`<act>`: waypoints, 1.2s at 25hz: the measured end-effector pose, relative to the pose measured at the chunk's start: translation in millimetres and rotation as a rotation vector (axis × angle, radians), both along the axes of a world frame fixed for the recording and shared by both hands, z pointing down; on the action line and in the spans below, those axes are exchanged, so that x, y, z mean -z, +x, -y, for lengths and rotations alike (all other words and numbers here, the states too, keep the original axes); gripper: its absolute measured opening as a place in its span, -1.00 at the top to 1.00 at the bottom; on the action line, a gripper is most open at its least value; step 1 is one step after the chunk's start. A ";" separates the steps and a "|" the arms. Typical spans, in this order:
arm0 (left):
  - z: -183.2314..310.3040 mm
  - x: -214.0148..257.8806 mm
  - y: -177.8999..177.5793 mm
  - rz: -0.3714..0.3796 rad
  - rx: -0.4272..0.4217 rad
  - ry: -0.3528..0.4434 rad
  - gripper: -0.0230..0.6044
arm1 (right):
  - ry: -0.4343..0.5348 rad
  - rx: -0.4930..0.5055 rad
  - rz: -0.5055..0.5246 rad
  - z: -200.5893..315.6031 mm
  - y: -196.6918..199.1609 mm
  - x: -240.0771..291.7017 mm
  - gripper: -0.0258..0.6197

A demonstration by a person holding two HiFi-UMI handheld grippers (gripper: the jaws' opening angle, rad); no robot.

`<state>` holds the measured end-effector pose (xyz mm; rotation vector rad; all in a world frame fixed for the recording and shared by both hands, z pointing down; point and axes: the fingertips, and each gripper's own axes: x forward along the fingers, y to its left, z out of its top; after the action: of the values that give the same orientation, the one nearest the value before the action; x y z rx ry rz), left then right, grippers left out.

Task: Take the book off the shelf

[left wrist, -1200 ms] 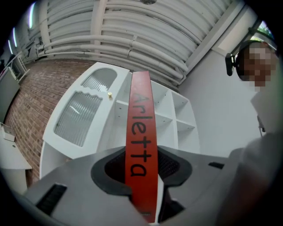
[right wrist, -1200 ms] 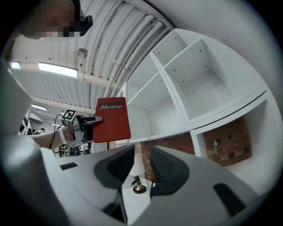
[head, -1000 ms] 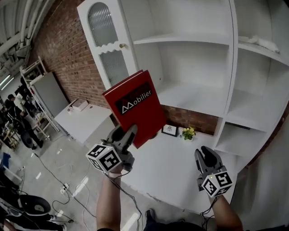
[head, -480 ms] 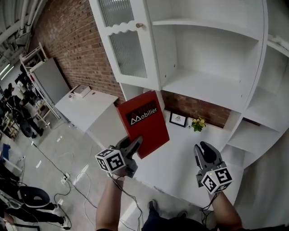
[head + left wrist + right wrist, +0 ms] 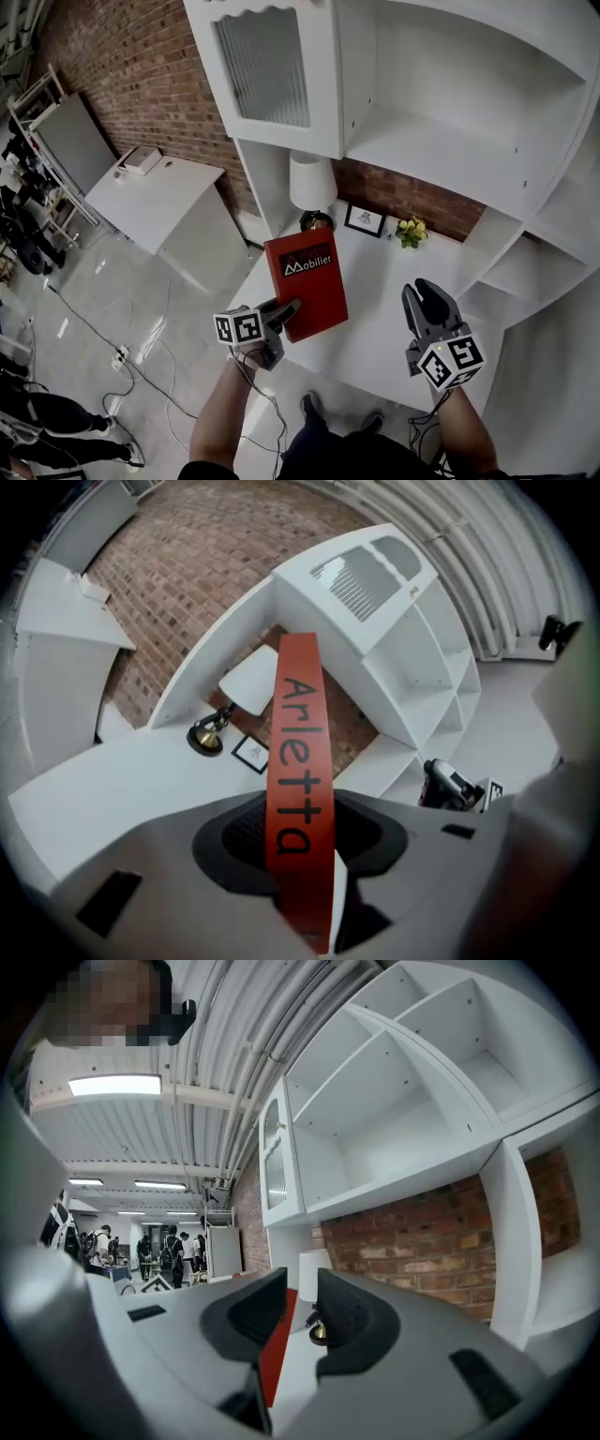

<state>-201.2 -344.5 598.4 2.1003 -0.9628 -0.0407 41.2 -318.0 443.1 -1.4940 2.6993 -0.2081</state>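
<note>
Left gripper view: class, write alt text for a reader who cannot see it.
A red hardcover book, spine lettered Arletta, is clamped in the dark jaws of the left gripper. Beyond lie a white counter with a brass-based lamp and small framed picture, a brick wall and white shelves.

Red book (image 5: 307,292): the cover reads smooth and matt, card-like, with only a faint sheen. In the left gripper view its spine is the same flat red with black print. The left gripper (image 5: 287,310) looks like matt grey plastic, and its pads (image 5: 242,834) are black and finely ribbed, rubbery by the look. White shelf unit (image 5: 441,150), upper right of the head view: smooth painted finish, satin. Its door pane (image 5: 265,67), top centre, is ribbed frosted glass. The brick wall (image 5: 141,75), upper left, is rough and matt. The lamp (image 5: 312,187) shade looks like white cloth, and its base (image 5: 208,735) shines like polished brass. The floor (image 5: 112,300), lower left, is grey and glossy.
</note>
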 end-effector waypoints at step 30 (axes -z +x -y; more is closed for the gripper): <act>10.6 -208.2 -2.3 0.252 -0.338 -0.491 0.08 | -0.167 -0.198 -0.109 29.2 -42.5 -67.3 0.69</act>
<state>-203.5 -355.1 806.7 1.7991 -0.6594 0.5860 -1.3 -347.2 510.3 -1.8581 2.6473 -0.3612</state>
